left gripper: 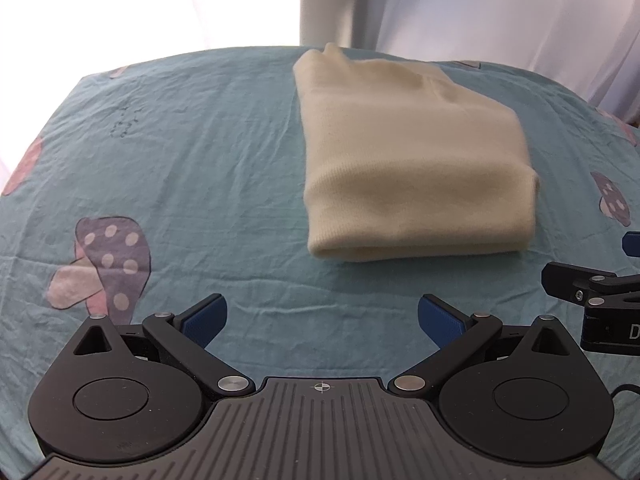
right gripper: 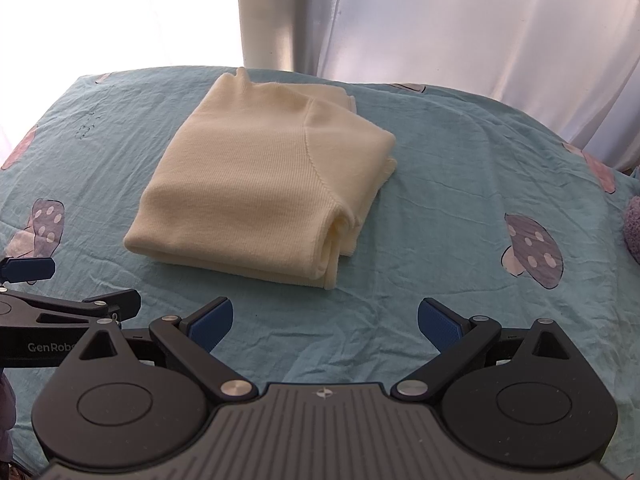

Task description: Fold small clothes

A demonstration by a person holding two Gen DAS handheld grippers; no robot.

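A cream knit sweater (left gripper: 412, 160) lies folded into a thick rectangle on the teal bedsheet (left gripper: 200, 152). In the right wrist view the same sweater (right gripper: 260, 188) shows stacked layers along its right edge. My left gripper (left gripper: 322, 320) is open, hovering over bare sheet just short of the sweater's near fold. My right gripper (right gripper: 325, 320) is also open, with nothing between its blue pads, a short way in front of the sweater's near corner. Each gripper shows at the edge of the other's view: the right gripper (left gripper: 600, 300) and the left gripper (right gripper: 48, 300).
The sheet (right gripper: 460, 200) is printed with spotted mushroom shapes (left gripper: 108, 260) and is wrinkled. White curtains (right gripper: 480, 20) hang behind the far edge of the bed. A purple fuzzy item (right gripper: 632, 228) peeks in at the right edge.
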